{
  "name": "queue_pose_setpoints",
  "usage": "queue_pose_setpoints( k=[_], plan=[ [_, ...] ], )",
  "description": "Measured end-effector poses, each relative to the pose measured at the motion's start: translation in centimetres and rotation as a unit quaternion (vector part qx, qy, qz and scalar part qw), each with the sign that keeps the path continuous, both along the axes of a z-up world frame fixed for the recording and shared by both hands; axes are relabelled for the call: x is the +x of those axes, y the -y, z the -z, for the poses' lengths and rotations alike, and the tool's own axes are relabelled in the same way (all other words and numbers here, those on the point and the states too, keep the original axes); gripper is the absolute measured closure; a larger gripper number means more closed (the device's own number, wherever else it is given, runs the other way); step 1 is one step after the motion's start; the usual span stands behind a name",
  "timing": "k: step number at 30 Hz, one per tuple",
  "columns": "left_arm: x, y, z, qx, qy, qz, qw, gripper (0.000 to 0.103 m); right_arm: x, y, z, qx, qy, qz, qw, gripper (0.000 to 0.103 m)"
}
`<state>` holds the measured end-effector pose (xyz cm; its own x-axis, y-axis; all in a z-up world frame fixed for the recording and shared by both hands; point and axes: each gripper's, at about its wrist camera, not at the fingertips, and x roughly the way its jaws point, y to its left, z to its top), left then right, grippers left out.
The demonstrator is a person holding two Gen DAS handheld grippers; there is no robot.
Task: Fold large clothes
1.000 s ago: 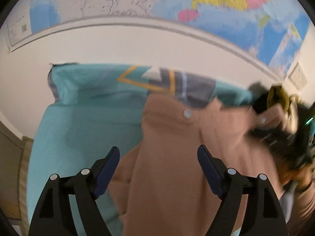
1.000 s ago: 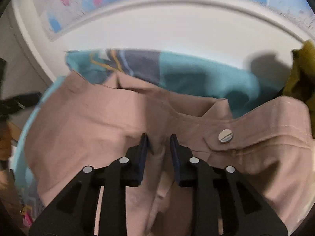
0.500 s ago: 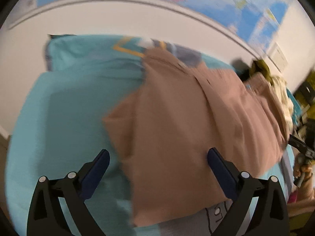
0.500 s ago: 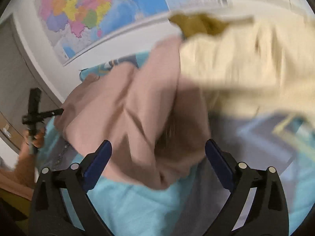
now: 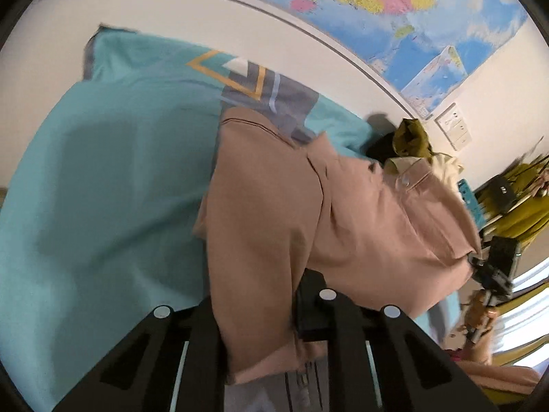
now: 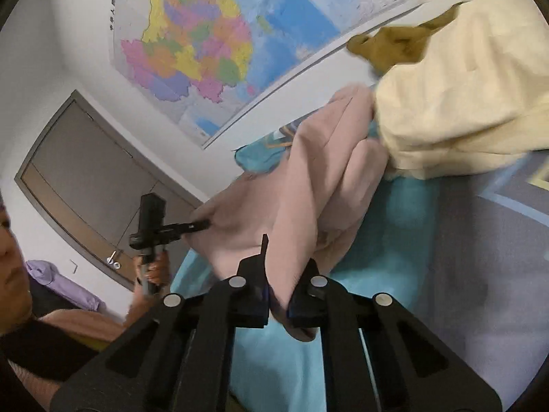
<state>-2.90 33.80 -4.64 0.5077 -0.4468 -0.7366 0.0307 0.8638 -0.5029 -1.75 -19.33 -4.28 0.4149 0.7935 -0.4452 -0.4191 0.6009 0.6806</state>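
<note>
- The bed (image 5: 103, 178) carries a teal cover with a grey panel and thin yellow and white lines; the bare teal part lies on the left of the left wrist view.
- The left claw (image 5: 257, 312) is clamped on the garment (image 5: 274, 213), whose lower edge passes between its black fingers and hides the left one.
- The garment is a large dusty-pink piece of thick, smooth cloth. It lies spread across the bed from the grey panel down to the left claw, with a stitched seam along its top edge and a long crease running down its middle.
- A flap with a pale round button (image 5: 404, 180) sits near its upper right corner.
- Its right edge is drawn out and lifted toward the right claw (image 5: 475, 262), which shows small and dark at the cloth's corner in the left wrist view.
- In the right wrist view the right claw (image 6: 278, 304) is clamped on a bunched fold of the pink garment (image 6: 308, 185), with the cloth squeezed in the narrow gap between its fingers.
- From there the pink cloth rises in soft vertical folds, hanging above the teal cover.
- A cream garment (image 6: 463, 96) lies just beside the pink one, on the right, touching its upper end.
- An olive cloth (image 6: 394, 48) shows behind the cream one, by the wall.
- A coloured map (image 6: 212, 48) hangs on the wall above the bed.
</note>
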Motion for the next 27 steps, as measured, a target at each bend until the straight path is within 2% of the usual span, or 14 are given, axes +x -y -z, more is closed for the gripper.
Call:
queue_pose_setpoints(
  k=[2, 4, 5, 6, 7, 9, 12, 15, 18, 20, 21, 22, 25, 27],
  plan=[
    [-0.7, -0.1, 1.5, 0.001, -0.026, -0.003, 0.9997, 0.086, 0.6, 1.5, 3.5, -0.018, -0.075, 0.026, 0.997, 0.096],
    [-0.5, 0.0, 3.8, 0.031, -0.063, -0.011, 0.9975, 0.073, 0.8, 2.0, 6.1, -0.058, -0.121, 0.048, 0.990, 0.084],
    [-0.6, -0.2, 4.5, 0.043, -0.068, -0.027, 0.9964, 0.060, 0.7, 2.2, 6.2, -0.052, -0.119, 0.051, 0.990, 0.082],
    [-0.6, -0.4, 4.4, 0.037, -0.057, -0.033, 0.9971, 0.059, 0.5, 2.3, 5.5, -0.063, -0.105, 0.067, 0.990, 0.076],
    [-0.8, -0.4, 4.0, 0.048, -0.048, -0.042, 0.9968, 0.056, 0.4, 2.3, 4.5, -0.085, -0.085, 0.083, 0.989, 0.059],
    [-1.0, -0.3, 2.4, 0.085, -0.023, -0.057, 0.9945, 0.030, -0.4, 1.7, 1.6, -0.131, -0.018, 0.110, 0.985, 0.043],
    [-1.0, 0.9, -0.5, 0.131, 0.032, -0.045, 0.9898, 0.022, -0.1, -1.0, -1.7, -0.174, 0.059, 0.097, 0.978, 0.039],
    [0.9, 2.8, -1.7, 0.165, 0.049, -0.022, 0.9847, 0.021, 1.2, -3.7, -2.3, -0.213, 0.093, 0.079, 0.969, 0.040],
    [3.5, 3.5, -0.5, 0.181, 0.032, -0.010, 0.9829, 0.026, 5.1, -4.7, -1.1, -0.190, 0.065, 0.068, 0.977, 0.047],
    [5.2, 3.8, 0.8, 0.193, 0.013, -0.003, 0.9811, 0.040, 7.0, -3.7, 0.0, -0.155, 0.037, 0.056, 0.986, 0.089],
    [5.7, 3.8, 1.4, 0.200, 0.006, -0.004, 0.9799, 0.047, 8.0, -2.9, 0.5, -0.142, 0.023, 0.072, 0.987, 0.099],
    [6.2, 3.7, 2.0, 0.203, -0.002, -0.007, 0.9792, 0.047, 8.6, -1.9, 0.9, -0.138, 0.012, 0.095, 0.986, 0.099],
    [7.1, 3.4, 2.9, 0.194, -0.008, -0.017, 0.9808, 0.048, 10.5, 1.3, 3.8, -0.051, -0.061, 0.111, 0.991, 0.099],
    [7.5, 3.6, 3.1, 0.194, -0.011, -0.019, 0.9808, 0.044, 10.3, 0.7, 4.9, -0.091, -0.074, 0.108, 0.987, 0.095]
  ],
)
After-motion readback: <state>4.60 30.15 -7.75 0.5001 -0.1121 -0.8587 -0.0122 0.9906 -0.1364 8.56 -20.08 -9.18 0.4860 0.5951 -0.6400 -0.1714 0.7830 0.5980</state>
